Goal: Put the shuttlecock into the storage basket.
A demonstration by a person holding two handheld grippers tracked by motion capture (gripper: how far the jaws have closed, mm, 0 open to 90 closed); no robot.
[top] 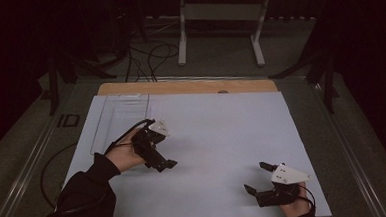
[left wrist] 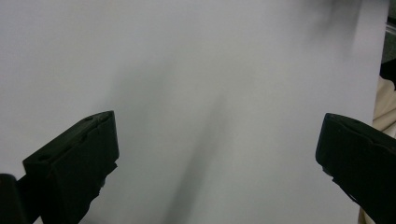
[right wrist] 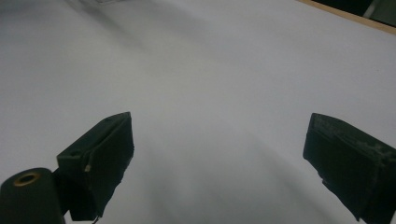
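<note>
Clear tray [top: 119, 120]: lies flat at the far left of the white table top [top: 222, 132], just beyond the left hand; see-through and hard to make out.
Left hand [top: 126, 153]: comes in from the near left in a dark sleeve, holding its tool above the left half of the table.
Left gripper [top: 165, 165]: jaws spread wide with nothing between them — the left gripper view has bare white surface in the gap. It points toward the near right.
Table top: white sheet over a wooden board whose edge [top: 187, 86] shows along the far side.
Right gripper [top: 258, 177]: near right corner of the table, jaws wide apart and holding nothing — white surface lies between them in the right gripper view.
Right hand [top: 293, 206]: at the near edge, gripping the tool from behind.
</note>
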